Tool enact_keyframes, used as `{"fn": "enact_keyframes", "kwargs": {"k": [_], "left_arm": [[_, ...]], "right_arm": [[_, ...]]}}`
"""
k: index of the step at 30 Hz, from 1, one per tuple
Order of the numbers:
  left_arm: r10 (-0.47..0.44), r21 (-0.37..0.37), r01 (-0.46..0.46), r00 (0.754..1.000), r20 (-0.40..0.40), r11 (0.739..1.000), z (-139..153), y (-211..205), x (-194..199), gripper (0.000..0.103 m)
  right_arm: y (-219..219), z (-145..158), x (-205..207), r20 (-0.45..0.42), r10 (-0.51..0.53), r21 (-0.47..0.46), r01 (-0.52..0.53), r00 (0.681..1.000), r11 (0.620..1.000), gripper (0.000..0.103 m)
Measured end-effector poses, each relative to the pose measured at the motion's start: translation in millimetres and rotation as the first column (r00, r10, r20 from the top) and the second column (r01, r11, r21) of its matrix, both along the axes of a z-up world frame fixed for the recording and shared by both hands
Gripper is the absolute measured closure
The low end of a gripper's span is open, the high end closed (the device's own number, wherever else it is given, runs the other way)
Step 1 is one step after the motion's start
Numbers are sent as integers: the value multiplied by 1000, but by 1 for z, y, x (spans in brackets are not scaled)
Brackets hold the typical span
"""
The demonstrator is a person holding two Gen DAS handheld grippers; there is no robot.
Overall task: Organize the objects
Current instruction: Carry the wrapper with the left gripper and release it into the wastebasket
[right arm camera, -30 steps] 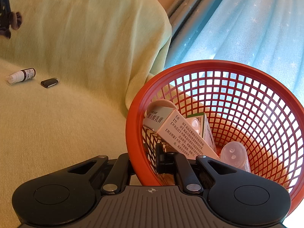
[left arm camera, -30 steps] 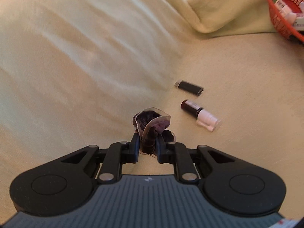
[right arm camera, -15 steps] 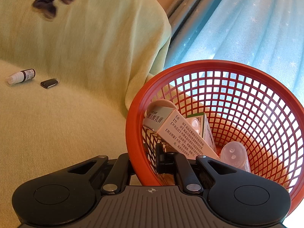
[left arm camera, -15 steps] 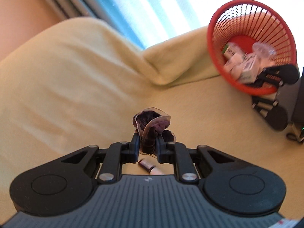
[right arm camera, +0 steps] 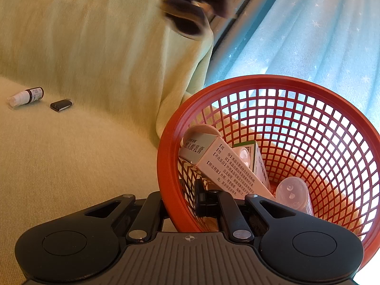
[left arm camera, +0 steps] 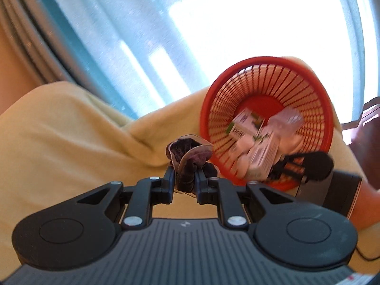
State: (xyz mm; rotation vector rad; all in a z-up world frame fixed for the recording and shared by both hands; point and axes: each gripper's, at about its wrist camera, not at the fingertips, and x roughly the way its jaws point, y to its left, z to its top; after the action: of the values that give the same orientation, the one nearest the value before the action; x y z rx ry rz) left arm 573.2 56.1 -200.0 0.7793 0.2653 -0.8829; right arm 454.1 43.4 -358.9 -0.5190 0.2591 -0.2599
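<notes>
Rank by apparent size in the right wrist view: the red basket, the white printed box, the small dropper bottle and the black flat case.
1. red basket
2. white printed box
3. dropper bottle
4. black flat case
The last two lie farther away, so they look smaller than they are.

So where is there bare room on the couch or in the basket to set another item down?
The broad seat cushion is bare between the small bottle, the black case and the red basket. Inside the basket, the far mesh side is free; the near side is crowded with cartons and a clear cup.
</notes>
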Motion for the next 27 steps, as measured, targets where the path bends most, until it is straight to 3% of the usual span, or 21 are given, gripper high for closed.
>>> {"fn": "enact_keyframes", "kwargs": {"k": [6, 17, 19, 21, 27], "left_arm": [[-89, 1, 89, 996, -14, 996, -2, -44, -9, 89], [-158, 57, 160, 987, -32, 985, -28, -101, -6, 88], [-169, 57, 169, 985, -21, 984, -34, -112, -1, 80], [-167, 34, 167, 986, 5, 985, -38, -118, 2, 53], [-143, 22, 143, 990, -1, 989, -32, -103, 6, 53]], "right_arm": [[1, 0, 0, 2, 0, 2, 0, 1000, 1000, 100], [0, 1, 1, 5, 1, 12, -1, 1000, 1000, 100], [1, 1, 2, 4, 1, 12, -1, 1000, 1000, 100], [1, 1, 3, 2, 2, 13, -2, 1000, 1000, 101], [1, 2, 3, 3, 1, 13, -2, 1000, 1000, 100]]}}
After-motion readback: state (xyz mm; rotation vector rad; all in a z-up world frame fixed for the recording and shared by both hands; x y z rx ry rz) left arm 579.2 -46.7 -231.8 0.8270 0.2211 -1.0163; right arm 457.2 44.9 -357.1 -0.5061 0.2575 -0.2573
